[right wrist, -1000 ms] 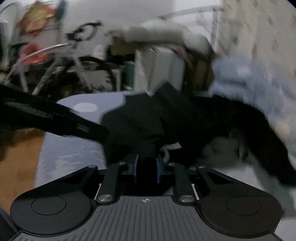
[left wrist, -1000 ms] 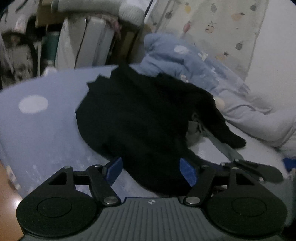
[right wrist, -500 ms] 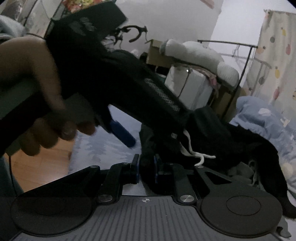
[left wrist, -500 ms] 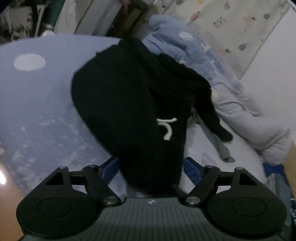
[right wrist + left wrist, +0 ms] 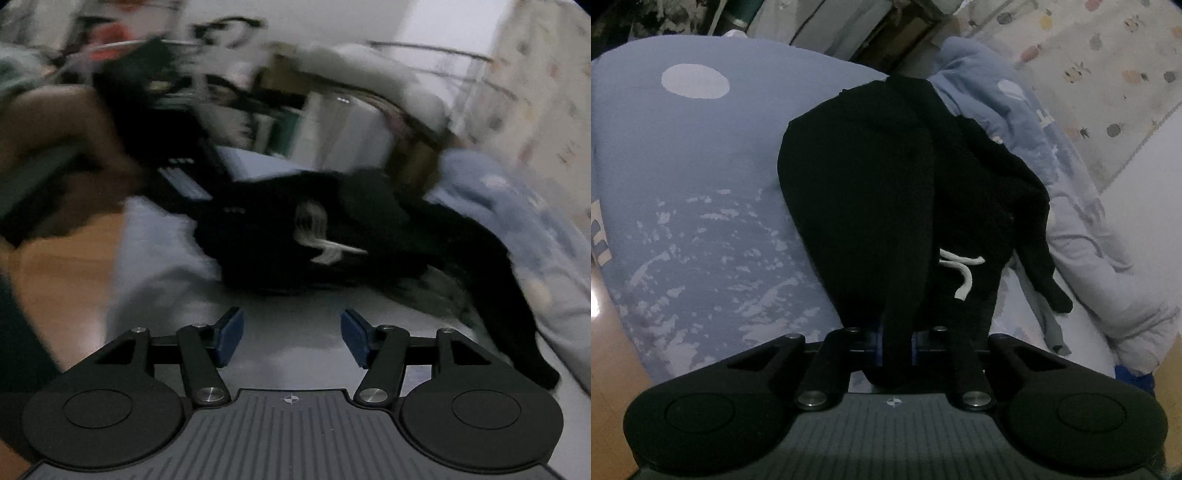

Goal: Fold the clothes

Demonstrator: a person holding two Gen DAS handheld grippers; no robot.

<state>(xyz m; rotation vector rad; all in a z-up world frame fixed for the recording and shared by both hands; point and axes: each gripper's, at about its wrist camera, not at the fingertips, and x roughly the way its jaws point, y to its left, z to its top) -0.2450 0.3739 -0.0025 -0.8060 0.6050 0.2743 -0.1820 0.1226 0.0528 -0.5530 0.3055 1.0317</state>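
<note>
A black garment (image 5: 871,184) with a white drawstring (image 5: 960,273) lies bunched on the blue bed sheet (image 5: 683,166). In the left wrist view my left gripper (image 5: 897,343) is closing, and its blue pads pinch a fold at the garment's near edge. In the blurred right wrist view the same garment (image 5: 266,236) lies ahead. My right gripper (image 5: 291,338) is opening, with only bare sheet between its fingers, a short way from the cloth. A person's hand (image 5: 62,125) holds the left gripper at the upper left there.
A light blue quilt (image 5: 1015,110) is heaped behind and to the right of the garment. A grey cloth (image 5: 1049,325) lies beside its sleeve. Wooden floor (image 5: 62,280) runs along the bed's left edge. Boxes and clutter (image 5: 332,122) stand beyond the bed.
My left gripper dropped to the garment's near edge and shut on a fold. My right gripper let go of the cloth, opened and drew back.
</note>
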